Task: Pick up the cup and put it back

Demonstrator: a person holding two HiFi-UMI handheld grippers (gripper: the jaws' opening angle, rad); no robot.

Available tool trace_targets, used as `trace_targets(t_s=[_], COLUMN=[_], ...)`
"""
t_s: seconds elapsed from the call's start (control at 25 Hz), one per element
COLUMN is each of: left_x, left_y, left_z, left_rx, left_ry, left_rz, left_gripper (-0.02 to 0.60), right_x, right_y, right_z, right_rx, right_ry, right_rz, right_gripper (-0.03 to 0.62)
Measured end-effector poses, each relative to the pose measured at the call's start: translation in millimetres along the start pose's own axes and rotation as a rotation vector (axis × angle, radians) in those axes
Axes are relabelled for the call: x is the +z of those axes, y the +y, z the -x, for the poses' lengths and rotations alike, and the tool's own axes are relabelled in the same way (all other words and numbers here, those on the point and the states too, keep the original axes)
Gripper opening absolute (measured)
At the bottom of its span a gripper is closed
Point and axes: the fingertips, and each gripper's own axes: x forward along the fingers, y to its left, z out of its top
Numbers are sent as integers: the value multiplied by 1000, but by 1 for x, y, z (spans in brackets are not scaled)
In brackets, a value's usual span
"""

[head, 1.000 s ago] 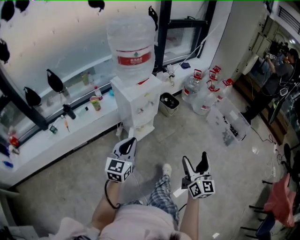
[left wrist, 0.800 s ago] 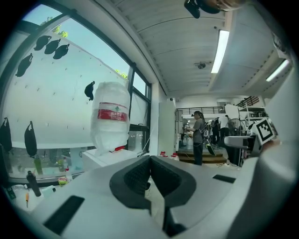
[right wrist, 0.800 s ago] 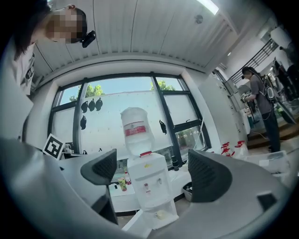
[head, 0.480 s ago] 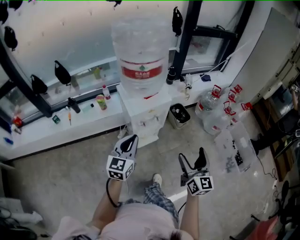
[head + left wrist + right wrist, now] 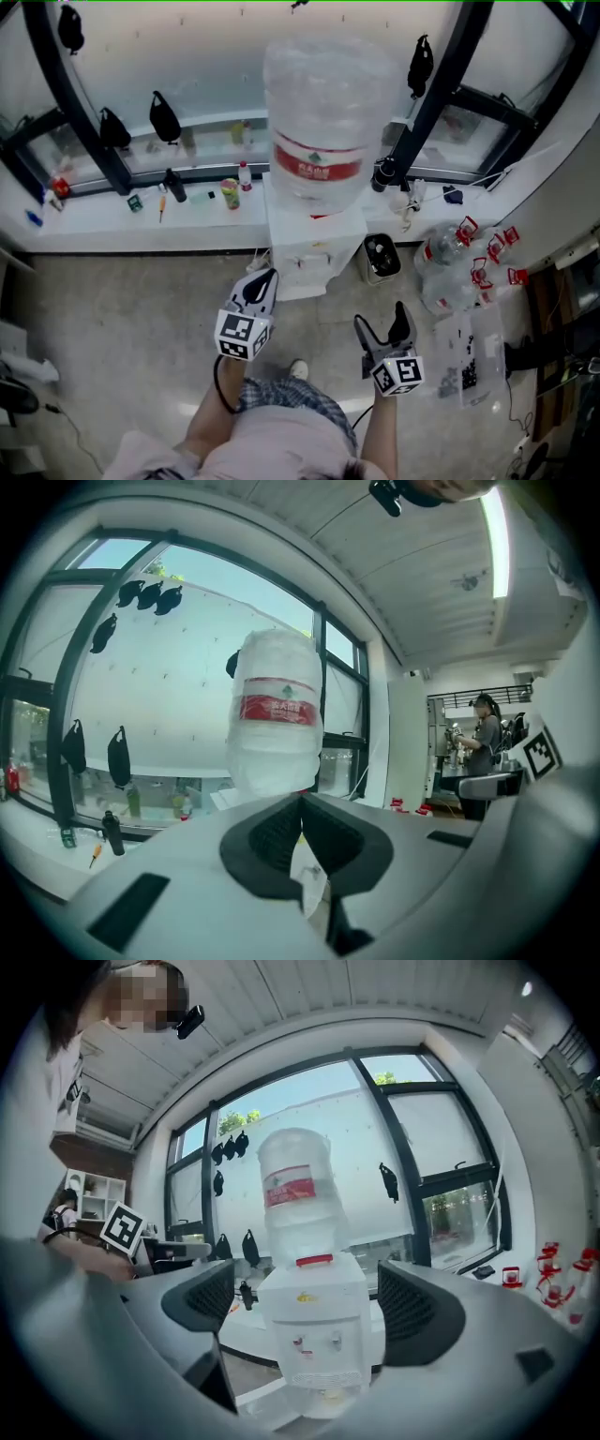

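A white water dispenser [image 5: 314, 248] with a big clear bottle [image 5: 323, 122] on top stands against the window ledge, straight ahead of both grippers. A small green-and-yellow cup [image 5: 229, 193] stands on the ledge to its left. My left gripper [image 5: 261, 279] is shut and empty, held over the floor just short of the dispenser's front. My right gripper [image 5: 381, 319] is open and empty, lower right of the dispenser. In the right gripper view the dispenser [image 5: 314, 1326] shows far off between the open jaws of the right gripper [image 5: 314, 1307]. The left gripper [image 5: 302, 803] has its pads together.
The long white ledge [image 5: 112, 225] carries small bottles and tools. A black bin [image 5: 381, 255] stands right of the dispenser, then several water jugs [image 5: 450, 258] and a clear plastic box [image 5: 469, 361] on the floor. A person [image 5: 483, 738] stands far off at the right.
The head view has swung round, so the dispenser now sits centred and larger, and the jugs have slid to the right edge. Both grippers keep their places and jaw states.
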Motion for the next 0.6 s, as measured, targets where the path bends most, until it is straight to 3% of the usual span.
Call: trace_targets(t_s=[0.4,0.6], left_x=[-2,-4], left_y=[12,20], left_z=[13,23], left_rx=[106,126], left_ry=[12,17], left_rz=[-10,-6], left_gripper=[25,25], right_x=[-6,-8], right_y=[0,10], right_z=[-38,-46], right_rx=[121,129], right_ry=[28,30], right_rz=[-11,-10], right_gripper=[471,471])
